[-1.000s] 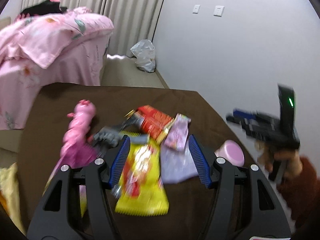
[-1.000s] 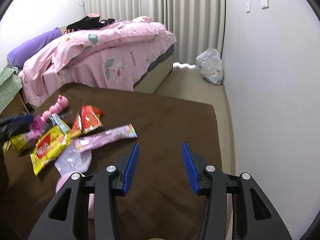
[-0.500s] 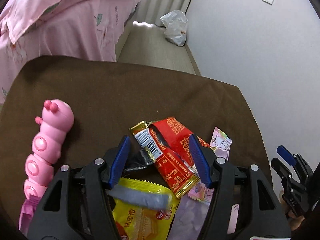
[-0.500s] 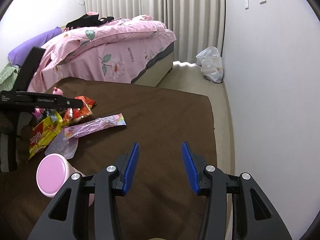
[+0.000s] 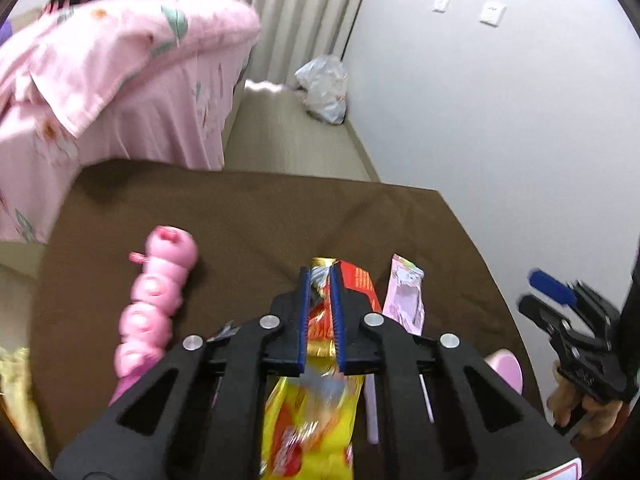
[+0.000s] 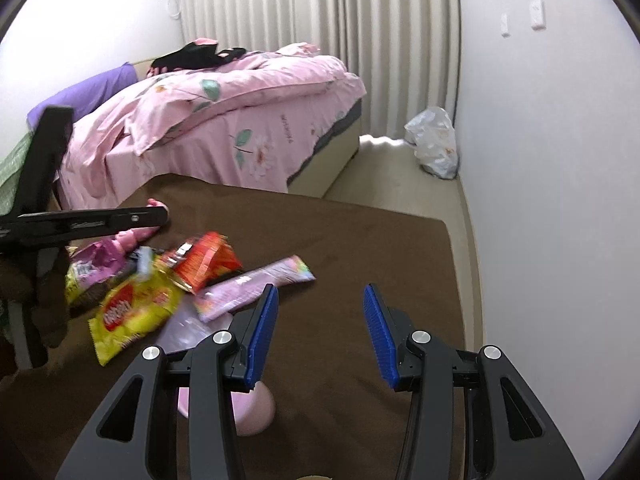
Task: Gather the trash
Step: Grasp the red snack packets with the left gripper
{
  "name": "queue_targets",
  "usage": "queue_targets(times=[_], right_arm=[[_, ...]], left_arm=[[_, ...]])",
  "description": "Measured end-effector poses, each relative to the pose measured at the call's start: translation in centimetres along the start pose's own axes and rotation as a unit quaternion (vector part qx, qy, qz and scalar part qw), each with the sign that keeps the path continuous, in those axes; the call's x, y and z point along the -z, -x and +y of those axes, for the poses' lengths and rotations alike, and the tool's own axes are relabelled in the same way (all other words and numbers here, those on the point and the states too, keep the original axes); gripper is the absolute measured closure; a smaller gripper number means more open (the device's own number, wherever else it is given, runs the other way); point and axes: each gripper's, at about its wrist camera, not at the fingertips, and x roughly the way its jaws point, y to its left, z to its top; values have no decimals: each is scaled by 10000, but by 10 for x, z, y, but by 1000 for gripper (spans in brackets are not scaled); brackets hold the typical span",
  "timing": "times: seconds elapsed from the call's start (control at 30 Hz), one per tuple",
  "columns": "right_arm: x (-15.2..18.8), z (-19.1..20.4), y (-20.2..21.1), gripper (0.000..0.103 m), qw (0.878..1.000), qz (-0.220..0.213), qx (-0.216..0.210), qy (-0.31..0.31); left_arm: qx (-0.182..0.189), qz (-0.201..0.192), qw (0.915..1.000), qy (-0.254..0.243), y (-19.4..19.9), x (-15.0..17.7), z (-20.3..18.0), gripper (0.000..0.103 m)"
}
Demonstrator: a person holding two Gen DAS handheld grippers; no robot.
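Wrappers lie in a loose heap on our brown table [image 6: 360, 248], toward its left side as the right wrist camera sees it: a red wrapper [image 5: 362, 282], a yellow wrapper [image 5: 308, 420] and a long pink wrapper [image 5: 404, 296], with a pink caterpillar toy [image 5: 156, 300] stretched beside them. Our left gripper [image 5: 320, 280] sits over the heap with its jaws closing, the blue pads [image 5: 305, 316] nearly together, and the gold-edged end of the red wrapper stands between them; the picture is blurred, so we cannot say the pads press it yet. The yellow wrapper shows under the gripper body, nearer the camera. Our right gripper [image 6: 320, 316] hangs over bare cloth to the right of the heap, fingers spread wide with nothing between them, and a pink cup [image 6: 248, 412] lies partly hidden beneath its left finger. Our right hand [image 5: 576, 400] shows at the edge of the left view, well apart from the heap. Beyond the table stand a bed [image 6: 240, 120] with a pink quilt and a white plastic bag [image 6: 434, 148] on the floor by the wall
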Motion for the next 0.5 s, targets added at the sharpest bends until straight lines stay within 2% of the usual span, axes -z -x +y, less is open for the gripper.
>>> queue_targets(times=[0.17,0.37,0.43,0.5], right_arm=[[-13,35,0,61,9995,141,-282,-72],[-13,83,-16,61,9971,463,-396,464],[-16,91,-23,61,9959,576,-323,623],[-19,91,-27,61,9956,599,-164,697]], left_arm=[[24,-271,9995,-174,57,14,11,94],[86,-175,9998,-47,91,52,33,92],[112,-204,9997,-37,96,62,37,80],[240,-248,9994,30,94,66,39,61]])
